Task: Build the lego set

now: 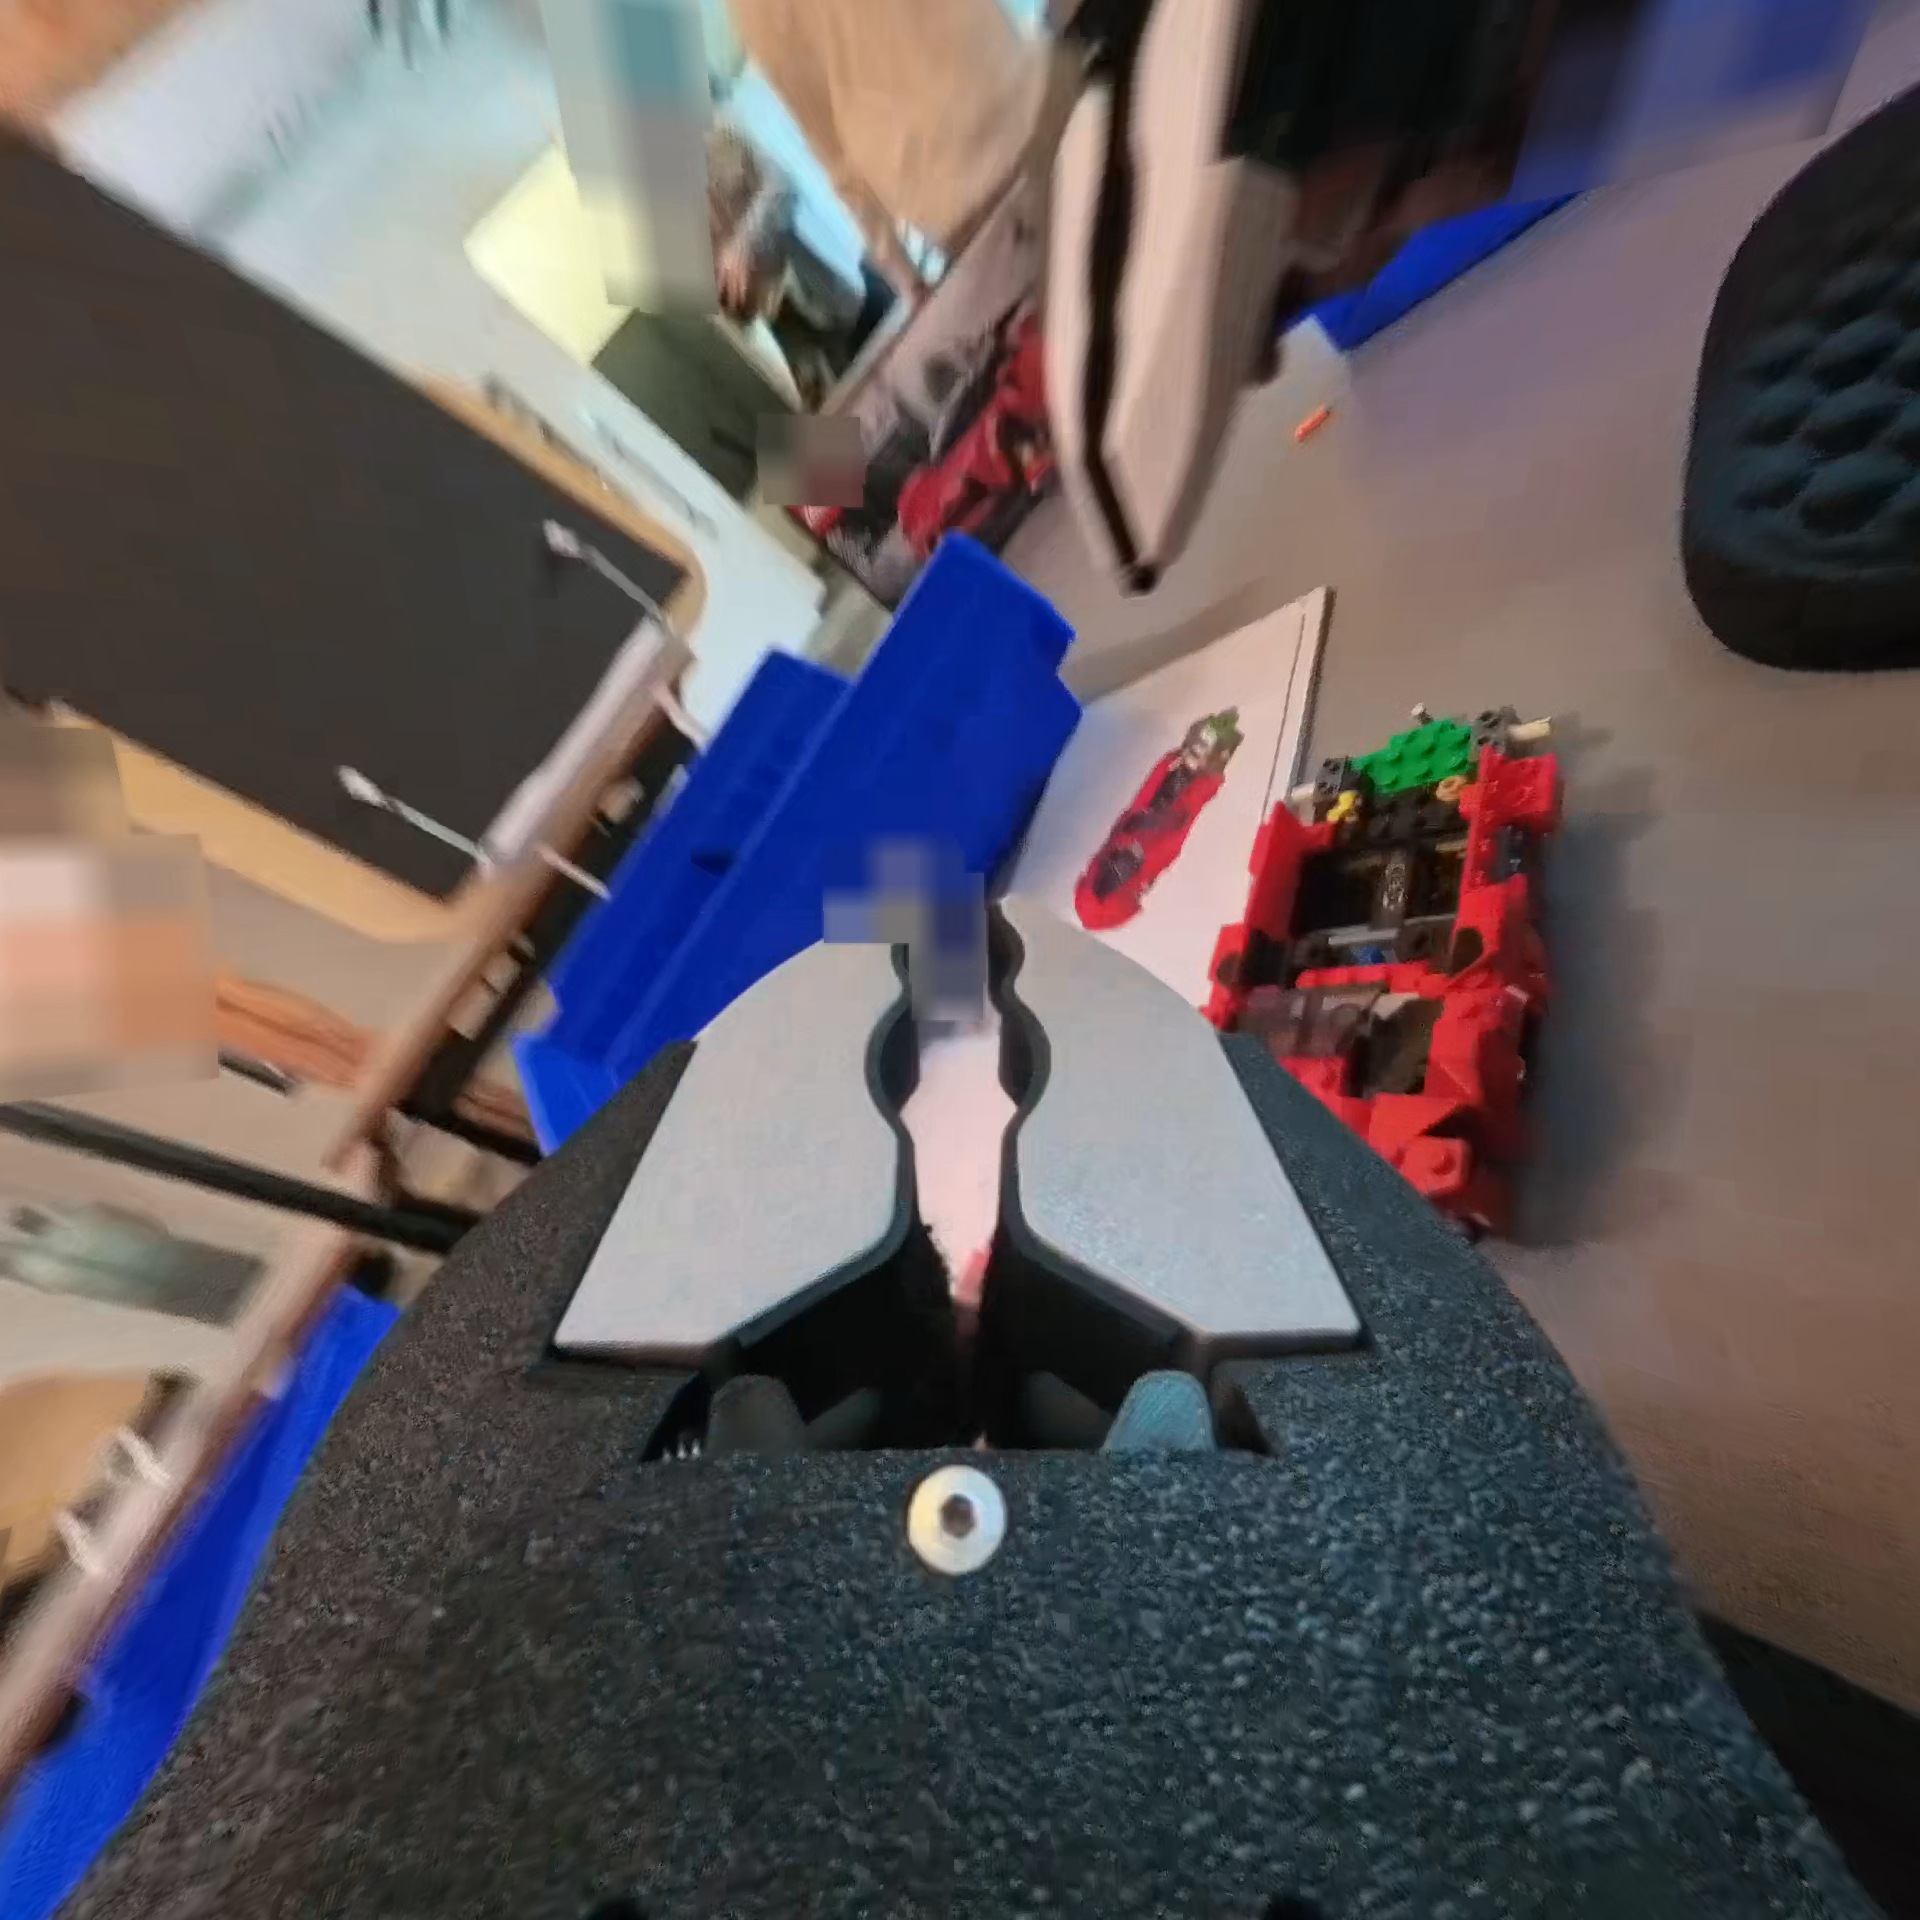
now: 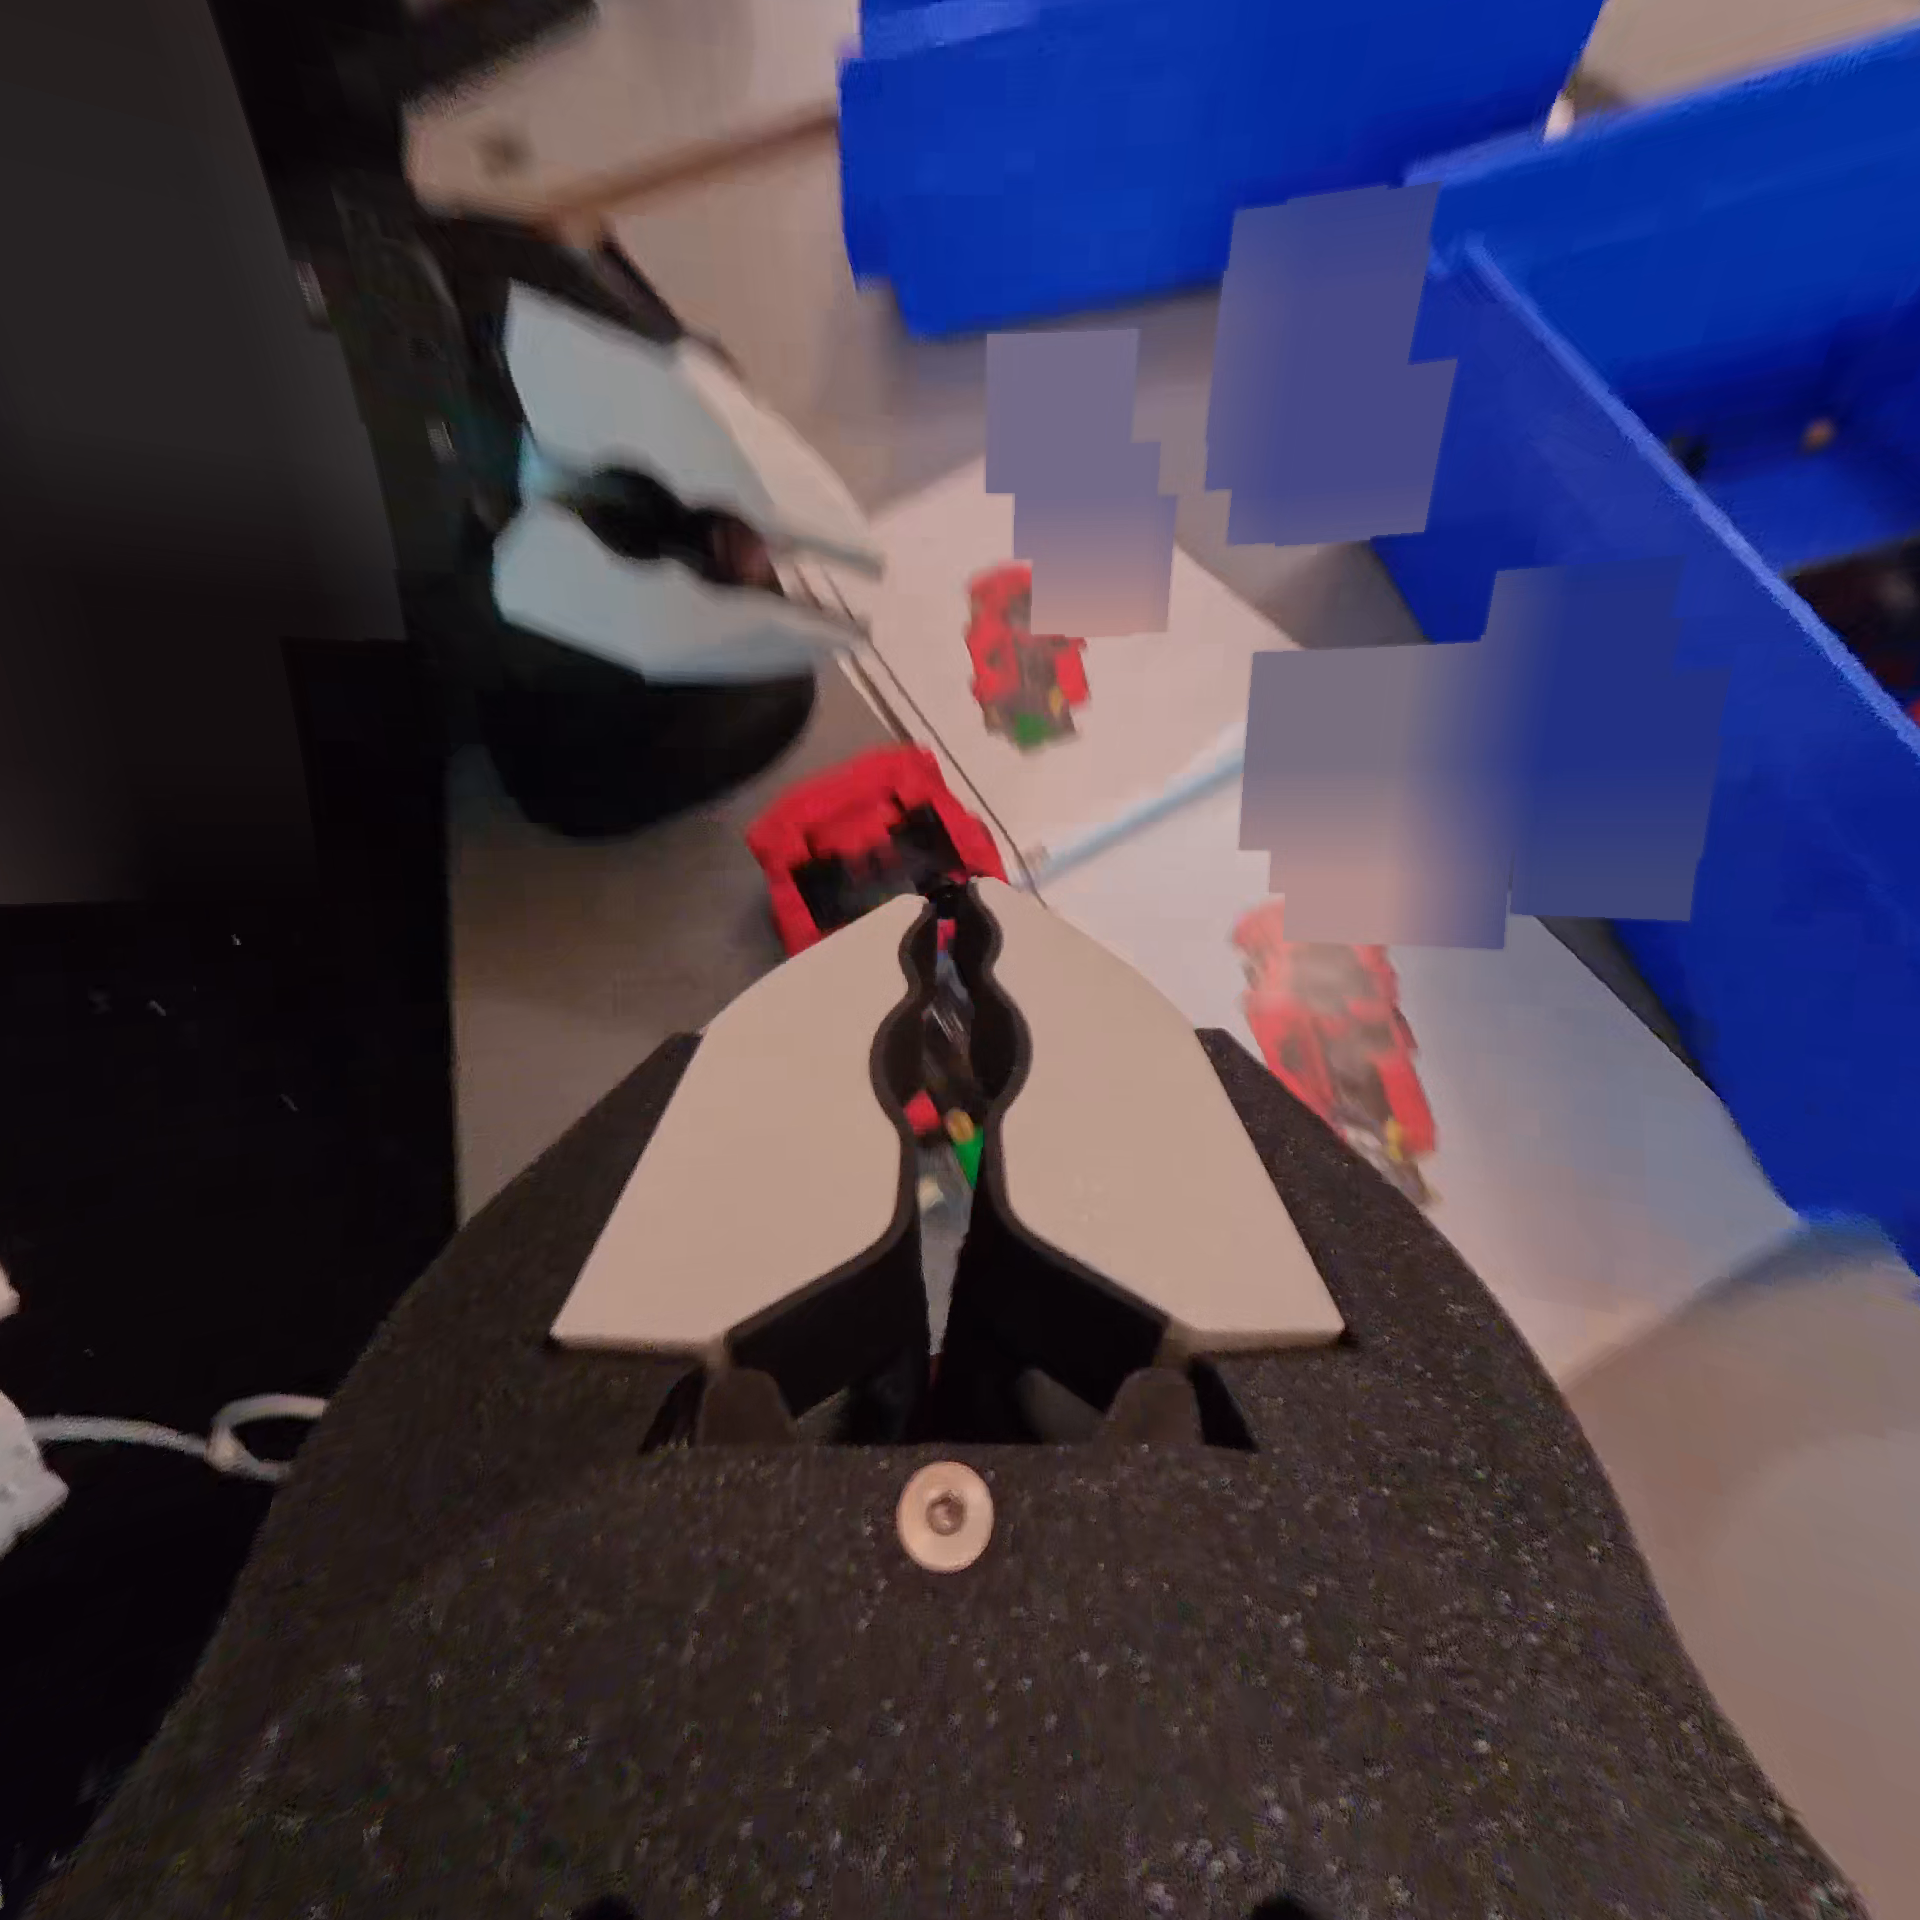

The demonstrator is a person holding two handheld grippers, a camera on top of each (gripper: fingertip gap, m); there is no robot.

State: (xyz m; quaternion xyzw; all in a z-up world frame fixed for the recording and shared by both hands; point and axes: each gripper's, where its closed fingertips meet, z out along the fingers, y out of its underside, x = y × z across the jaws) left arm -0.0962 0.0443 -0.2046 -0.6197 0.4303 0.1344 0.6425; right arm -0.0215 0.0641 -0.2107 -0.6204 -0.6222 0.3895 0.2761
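A half-built red lego car (image 1: 1392,966) lies on the grey table and also shows in the right wrist view (image 2: 852,831). An open instruction booklet (image 1: 1195,790) with red car pictures lies next to it. My left gripper (image 1: 997,935) is shut on a page of the booklet, which shows white between its fingers. In the right wrist view that gripper (image 2: 862,594) holds the page lifted and edge-on. My right gripper (image 2: 951,904) is shut, with what looks like a small black piece at its tips, just above the car. It hangs above the booklet in the left wrist view (image 1: 1138,571).
Blue parts bins (image 1: 831,831) stand behind the booklet, and in the right wrist view (image 2: 1662,520) they fill the right side. A dark padded cushion (image 1: 1818,416) lies at the far right. The set's box (image 1: 977,447) stands at the back. A small orange piece (image 1: 1312,423) lies loose on the table.
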